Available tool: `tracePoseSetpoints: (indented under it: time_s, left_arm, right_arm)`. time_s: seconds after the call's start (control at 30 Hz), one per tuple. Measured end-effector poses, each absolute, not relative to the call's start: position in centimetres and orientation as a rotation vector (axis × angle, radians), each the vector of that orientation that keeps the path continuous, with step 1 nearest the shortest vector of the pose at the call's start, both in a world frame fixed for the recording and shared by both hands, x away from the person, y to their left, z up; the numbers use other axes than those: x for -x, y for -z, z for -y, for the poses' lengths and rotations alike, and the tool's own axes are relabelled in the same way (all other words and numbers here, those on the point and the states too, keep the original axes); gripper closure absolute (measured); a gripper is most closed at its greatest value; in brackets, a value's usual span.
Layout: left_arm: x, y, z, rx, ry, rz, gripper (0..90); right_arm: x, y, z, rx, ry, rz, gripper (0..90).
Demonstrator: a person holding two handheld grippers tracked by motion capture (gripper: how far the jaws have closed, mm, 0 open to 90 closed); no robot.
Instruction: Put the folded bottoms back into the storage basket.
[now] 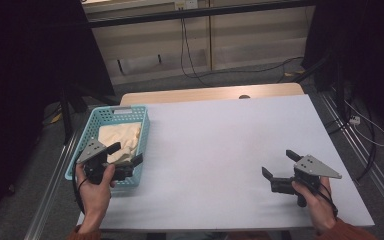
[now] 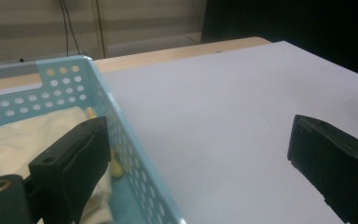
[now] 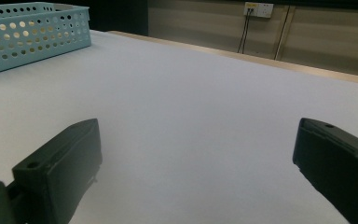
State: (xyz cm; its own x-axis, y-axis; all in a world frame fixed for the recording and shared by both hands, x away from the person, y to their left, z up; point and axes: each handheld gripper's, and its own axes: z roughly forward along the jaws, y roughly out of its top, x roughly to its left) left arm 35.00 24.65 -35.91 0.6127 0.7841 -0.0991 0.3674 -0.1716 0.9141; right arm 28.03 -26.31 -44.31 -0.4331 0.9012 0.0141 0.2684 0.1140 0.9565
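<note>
A light blue perforated basket (image 1: 91, 121) sits at the table's left edge with a cream cloth (image 1: 120, 138) bunched inside. My left gripper (image 1: 127, 154) hovers open over the basket's near right corner, one jaw above the cloth and the other outside the wall. In the left gripper view the basket wall (image 2: 135, 154) runs between the jaws, with the cloth (image 2: 23, 137) at left. My right gripper (image 1: 281, 163) rests open above the bare table at the near right, nothing between its jaws. The basket (image 3: 25, 37) lies far off in the right gripper view.
The white tabletop (image 1: 220, 150) spreads wide between the two grippers. A wooden strip (image 1: 215, 93) borders its far edge. Cables (image 1: 190, 60) trail across the floor beyond, and dark curtains hang at both sides.
</note>
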Motion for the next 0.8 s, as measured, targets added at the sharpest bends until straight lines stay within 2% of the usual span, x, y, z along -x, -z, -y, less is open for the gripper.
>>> tracePoseSetpoints:
  time_s: [0.2, 0.5, 0.8]
  left_arm:
    - [-35.3, 35.8, -22.9, -1.808, -0.493, -0.916, 6.2]
    - [-35.7, 36.2, -20.7, -1.817, -0.426, -0.871, 5.5]
    - [-36.0, 37.0, -18.7, -1.843, -0.446, -0.852, 5.5]
  right_arm:
    - [-28.0, 44.3, 26.3, -1.135, -1.340, -1.791, 1.0]
    - [-28.0, 44.3, 26.2, -1.138, -1.345, -1.789, 1.0]
    - [-28.0, 44.3, 26.2, -1.139, -1.349, -1.790, 1.1]
